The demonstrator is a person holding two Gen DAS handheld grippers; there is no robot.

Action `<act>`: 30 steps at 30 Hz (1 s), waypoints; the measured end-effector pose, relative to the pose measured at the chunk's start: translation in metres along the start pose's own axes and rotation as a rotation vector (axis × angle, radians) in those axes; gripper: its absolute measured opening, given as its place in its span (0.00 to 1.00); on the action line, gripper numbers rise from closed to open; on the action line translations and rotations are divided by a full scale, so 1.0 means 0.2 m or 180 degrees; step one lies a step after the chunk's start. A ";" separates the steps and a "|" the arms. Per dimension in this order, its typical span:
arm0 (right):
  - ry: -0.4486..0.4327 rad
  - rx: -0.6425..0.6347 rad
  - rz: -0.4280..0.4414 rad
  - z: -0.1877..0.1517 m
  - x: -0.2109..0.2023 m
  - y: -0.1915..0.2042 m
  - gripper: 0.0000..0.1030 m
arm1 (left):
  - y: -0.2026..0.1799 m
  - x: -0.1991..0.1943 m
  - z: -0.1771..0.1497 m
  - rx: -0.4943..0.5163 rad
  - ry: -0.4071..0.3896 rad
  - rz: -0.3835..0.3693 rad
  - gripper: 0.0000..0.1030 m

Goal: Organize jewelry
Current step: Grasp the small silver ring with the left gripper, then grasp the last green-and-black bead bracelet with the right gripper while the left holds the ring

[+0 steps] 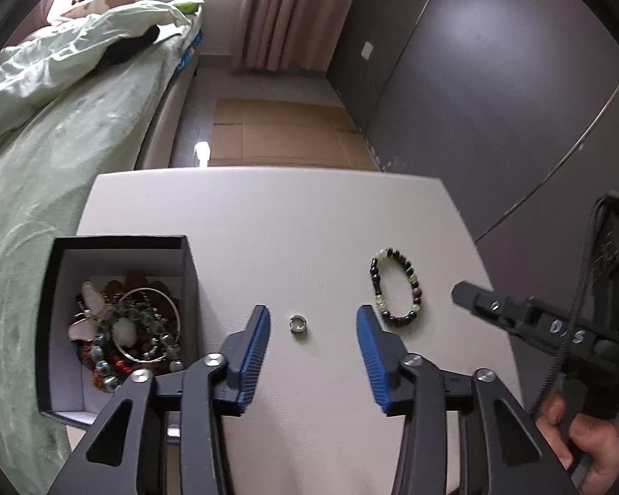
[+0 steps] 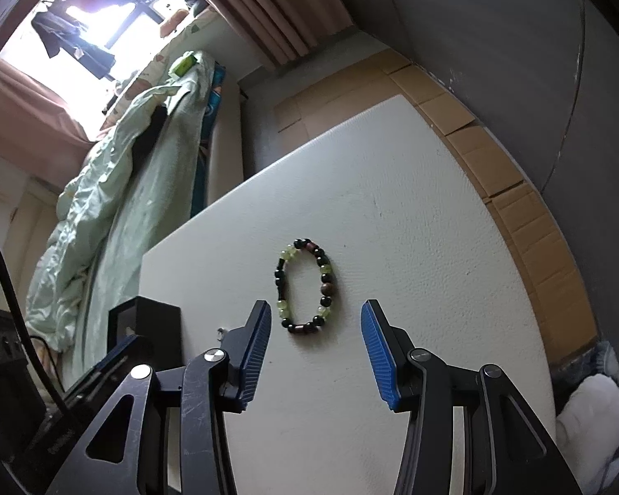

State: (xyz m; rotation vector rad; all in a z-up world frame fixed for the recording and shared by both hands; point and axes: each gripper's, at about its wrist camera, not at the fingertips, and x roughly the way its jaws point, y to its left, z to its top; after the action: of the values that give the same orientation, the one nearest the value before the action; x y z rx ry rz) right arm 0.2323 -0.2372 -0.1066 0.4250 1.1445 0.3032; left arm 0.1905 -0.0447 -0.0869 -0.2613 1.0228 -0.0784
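Note:
A small silver ring [image 1: 298, 324] lies on the white table [image 1: 268, 214], between the open blue-padded fingers of my left gripper [image 1: 313, 321], which hovers above it, empty. A black and green beaded bracelet [image 1: 396, 285] lies to the ring's right; in the right wrist view the bracelet [image 2: 306, 286] lies just ahead of my open, empty right gripper [image 2: 314, 319]. An open black box [image 1: 119, 321] at the table's left holds several pieces of jewelry, among them a butterfly piece [image 1: 90, 309]. The box also shows in the right wrist view [image 2: 152, 326]. The right gripper's body [image 1: 557, 330] shows at the right in the left wrist view.
A bed with a green quilt [image 1: 41, 144] runs along the table's left side. Flattened cardboard [image 1: 284, 132] lies on the floor beyond the table. A grey wall [image 1: 516, 103] stands to the right, pink curtains [image 1: 284, 12] at the back.

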 end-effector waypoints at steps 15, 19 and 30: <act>-0.0016 0.0172 0.0041 0.04 0.01 -0.06 0.46 | -0.05 0.26 -0.03 0.0182 0.0320 0.0448 0.25; -0.0001 0.0201 0.0053 0.04 0.01 -0.07 0.46 | -0.07 0.28 -0.05 0.0253 0.0293 0.0575 0.25; 0.0051 0.0151 -0.0027 0.04 0.08 -0.04 0.46 | -0.08 0.30 -0.05 0.0313 0.0226 0.0639 0.12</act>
State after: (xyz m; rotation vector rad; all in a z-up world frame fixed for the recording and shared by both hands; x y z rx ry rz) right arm 0.2452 -0.2378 -0.1199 0.4599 1.1706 0.2729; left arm 0.2145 -0.0726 -0.1365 -0.0658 1.1073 0.0441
